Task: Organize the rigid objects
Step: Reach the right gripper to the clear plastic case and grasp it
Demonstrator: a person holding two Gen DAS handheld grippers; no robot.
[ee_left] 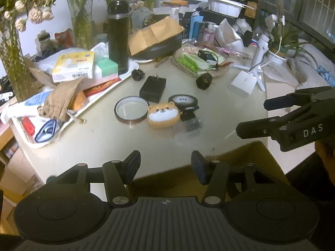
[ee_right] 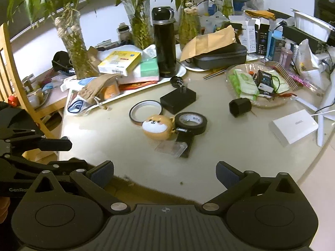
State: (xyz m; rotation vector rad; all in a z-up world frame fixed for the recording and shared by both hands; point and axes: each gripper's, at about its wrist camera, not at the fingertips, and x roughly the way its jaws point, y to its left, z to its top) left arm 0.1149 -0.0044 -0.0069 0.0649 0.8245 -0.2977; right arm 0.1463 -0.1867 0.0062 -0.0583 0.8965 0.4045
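On the round cream table lie a brown tape ring, a shiba-dog case, a black tape roll, a black power adapter, a clear plastic case and a black hexagonal plug. The right wrist view shows the same group: dog case, black tape roll, adapter, tape ring, plug. My left gripper is open and empty at the near table edge. My right gripper is open and empty, also short of the objects.
A tall black thermos stands on a cluttered white tray at the left. A basket of packets and a white box sit right. Vases with plants line the back. A wooden chair stands left.
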